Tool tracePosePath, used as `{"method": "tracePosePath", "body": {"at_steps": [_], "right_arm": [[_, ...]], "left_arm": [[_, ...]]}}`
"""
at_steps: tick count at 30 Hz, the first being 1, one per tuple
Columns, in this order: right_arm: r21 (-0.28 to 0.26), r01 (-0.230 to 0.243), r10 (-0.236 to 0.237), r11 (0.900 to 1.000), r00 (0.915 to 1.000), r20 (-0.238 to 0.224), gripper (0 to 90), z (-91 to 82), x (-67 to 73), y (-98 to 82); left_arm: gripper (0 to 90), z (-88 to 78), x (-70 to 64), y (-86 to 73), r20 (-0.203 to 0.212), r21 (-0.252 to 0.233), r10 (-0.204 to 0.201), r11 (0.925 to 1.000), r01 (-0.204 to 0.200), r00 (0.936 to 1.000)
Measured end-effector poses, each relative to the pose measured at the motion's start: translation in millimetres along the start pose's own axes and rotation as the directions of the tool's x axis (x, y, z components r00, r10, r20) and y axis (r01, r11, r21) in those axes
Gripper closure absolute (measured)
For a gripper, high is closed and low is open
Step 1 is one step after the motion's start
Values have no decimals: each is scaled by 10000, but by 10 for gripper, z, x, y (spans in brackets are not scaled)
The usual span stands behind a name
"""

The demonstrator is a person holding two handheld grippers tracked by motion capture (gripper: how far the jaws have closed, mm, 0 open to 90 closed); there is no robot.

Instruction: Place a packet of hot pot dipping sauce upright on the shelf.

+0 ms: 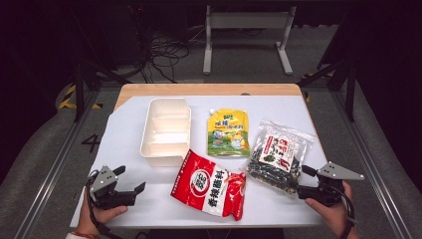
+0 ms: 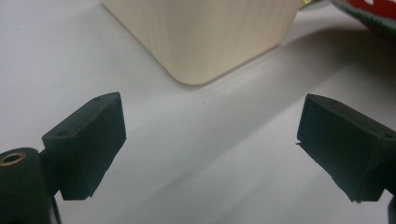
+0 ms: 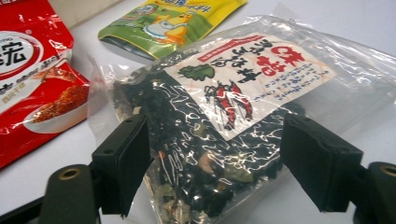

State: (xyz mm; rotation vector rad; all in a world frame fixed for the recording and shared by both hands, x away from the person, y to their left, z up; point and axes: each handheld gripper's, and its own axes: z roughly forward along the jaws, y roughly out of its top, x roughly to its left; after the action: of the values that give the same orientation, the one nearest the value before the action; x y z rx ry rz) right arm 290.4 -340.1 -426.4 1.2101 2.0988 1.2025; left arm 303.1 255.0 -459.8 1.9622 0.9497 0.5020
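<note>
Glossy clear plastic seaweed bag [image 3: 224, 140]

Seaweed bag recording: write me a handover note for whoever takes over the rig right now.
Left gripper: open, nothing between its fingers, low at the near left, facing the white tray.
Right gripper: open, fingers straddling the near end of the seaweed bag, not clamped.
Red pouch and yellow pouch lie flat on the table beside the tray.
Done: nothing is in the tray.
Left: probably grip the seaweed bag and move the pouches into the tray.
</note>
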Motion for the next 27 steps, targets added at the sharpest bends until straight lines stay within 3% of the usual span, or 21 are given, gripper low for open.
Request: {"method": "tracePosePath", "body": {"at_steps": [3,8,14,19,22,27], "right_arm": [[131,125,-122,9998,9997,-220,252,41,47,27],[172,343,-331,9993,9972,-671,268,142,138,141],[410,353,-284,9985,9869,-1589,192,341,263,348],[626,478,-362,9969,9838,-1757,193,487,330,495],[784,316,-172,9964,9840,-1772,209,601,342,610],[1153,88,148,9933,9791,-2027,233,924,385,892]], "left_arm": [[104,47,-73,15,193,250,436,9987,-440,9989],[114,29,-115,7,365,188,479,9986,-486,9982],[127,-14,-139,6,348,247,684,9973,-692,9971],[141,5,-139,16,459,314,767,9964,-782,9960],[145,19,-141,22,384,397,869,9953,-885,9955],[143,36,-155,17,421,532,1025,9931,-1047,9938]]}}
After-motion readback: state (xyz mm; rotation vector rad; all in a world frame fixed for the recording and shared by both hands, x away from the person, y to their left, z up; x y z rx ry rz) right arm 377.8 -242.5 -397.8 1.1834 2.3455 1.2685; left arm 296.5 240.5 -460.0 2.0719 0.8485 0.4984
